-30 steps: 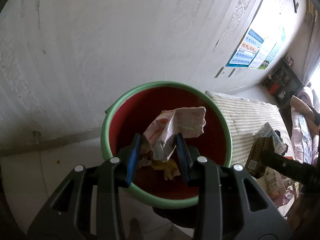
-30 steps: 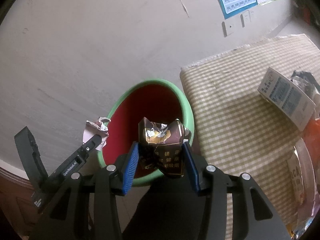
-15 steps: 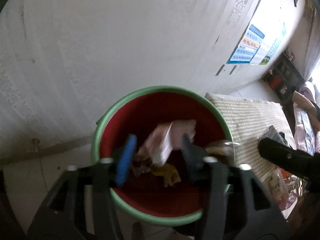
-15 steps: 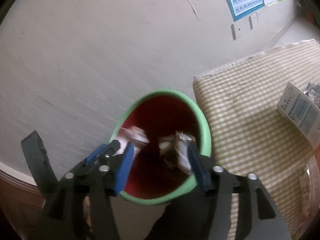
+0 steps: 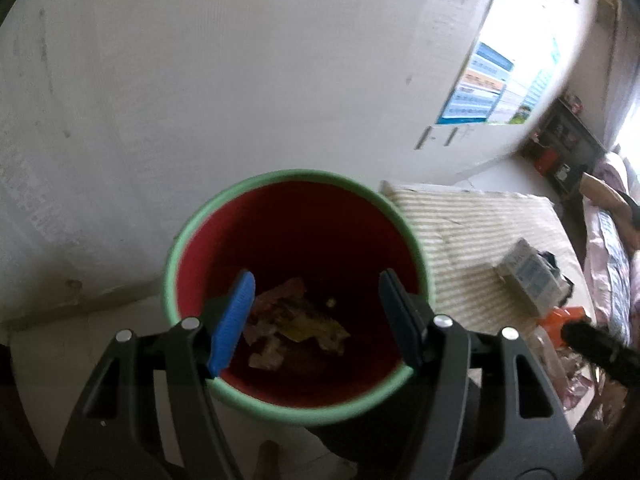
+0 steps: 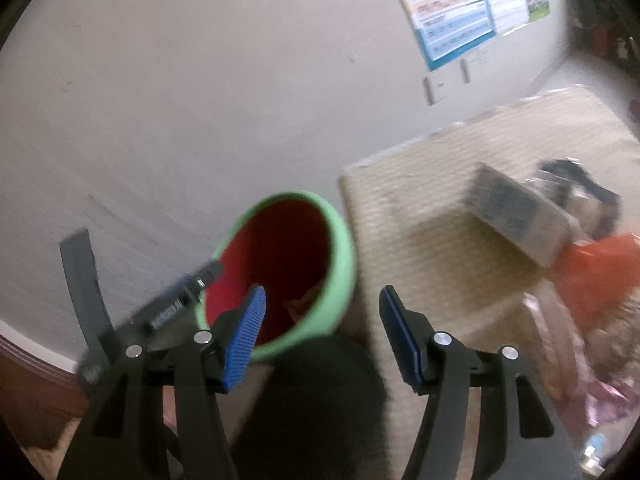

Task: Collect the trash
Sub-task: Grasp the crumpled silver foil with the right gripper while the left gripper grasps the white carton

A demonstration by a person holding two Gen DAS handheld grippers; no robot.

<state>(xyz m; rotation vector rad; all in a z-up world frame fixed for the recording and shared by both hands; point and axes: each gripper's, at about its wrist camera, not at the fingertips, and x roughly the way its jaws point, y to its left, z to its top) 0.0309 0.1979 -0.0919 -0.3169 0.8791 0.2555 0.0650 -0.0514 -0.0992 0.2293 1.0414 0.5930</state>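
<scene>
A trash bin with a green rim and red inside stands by the wall, and it also shows in the right wrist view. Crumpled wrappers lie at its bottom. My left gripper is open and empty, right above the bin's mouth. My right gripper is open and empty, above the bin's right rim and the table edge. The left gripper's finger shows at the bin's left in the right wrist view. More trash lies on the table: a grey-white carton and an orange wrapper.
A table with a checked cloth stands right of the bin. A black wrapper and pink packaging lie on it. The white wall is close behind the bin, with a poster. A dark shelf stands far right.
Both grippers opened. The pink-white wrapper fell from the left and the brown packet from the right, into the bin. The right gripper is swinging right toward the table.
</scene>
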